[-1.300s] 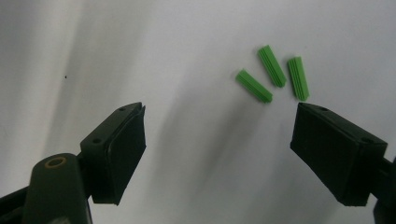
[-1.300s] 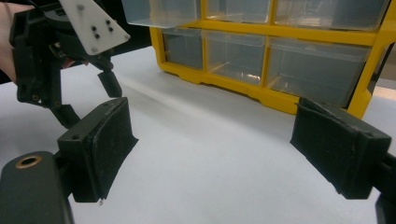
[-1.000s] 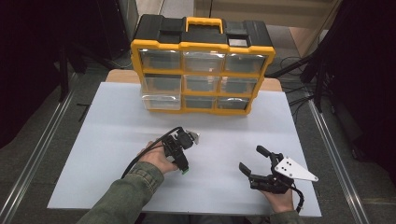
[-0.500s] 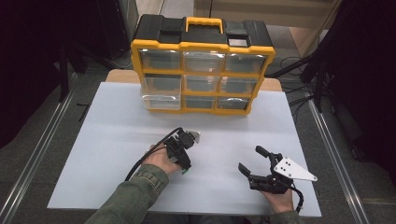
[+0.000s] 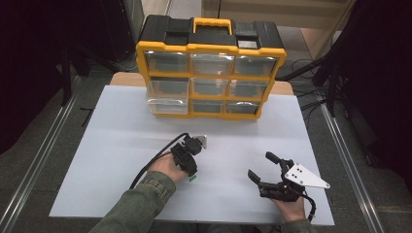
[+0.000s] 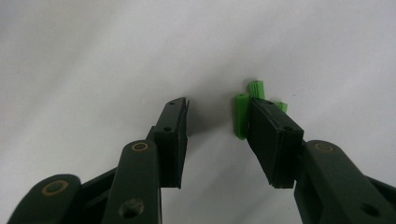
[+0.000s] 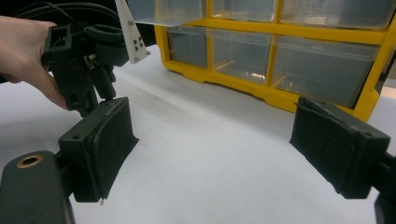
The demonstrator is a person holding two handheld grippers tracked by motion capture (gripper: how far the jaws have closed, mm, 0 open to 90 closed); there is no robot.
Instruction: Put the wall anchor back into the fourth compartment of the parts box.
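Near the yellow drawer cabinet (image 5: 210, 73), the left gripper (image 6: 217, 116) points down, jaws parted — green plastic pieces (image 6: 242, 114) touch one jaw; the right gripper (image 5: 265, 170) gapes wide — empty

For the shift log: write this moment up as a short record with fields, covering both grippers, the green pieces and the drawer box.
left gripper: open, jaws pointed down at the white table
green plastic pieces: lying on the table by one jaw, not gripped
right gripper: open, holds nothing
drawer organizer: yellow and black, clear drawers, at the table's far edge; lower left drawer pulled out slightly
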